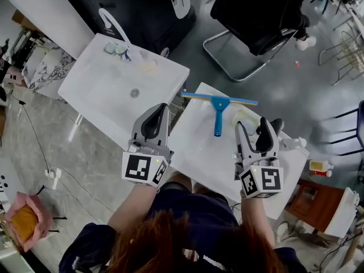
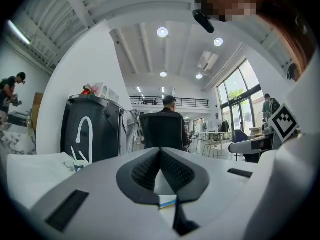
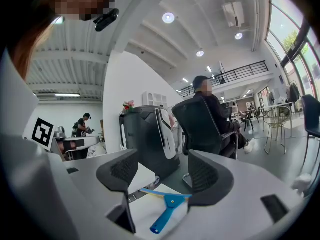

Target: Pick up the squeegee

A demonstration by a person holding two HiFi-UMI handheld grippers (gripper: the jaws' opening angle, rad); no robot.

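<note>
Head view: holding both grippers just short of the squeegee [image 1: 219, 108], which is lying flat on the white table [image 1: 199, 152], handle toward the person. Left gripper [image 1: 158, 108] left of the squeegee, right gripper [image 1: 254, 125] right of its handle, probably lining up.

Left gripper view: pressing jaws together on nothing, showing only a sliver of the squeegee below.

Right gripper view: holding jaws wide apart and empty, framing the squeegee, likely for the grab.

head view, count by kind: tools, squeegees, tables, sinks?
Tools: 2 (left tool, right tool)
Squeegee: 1
Table: 1
Sink: 1
Total: 5
</note>
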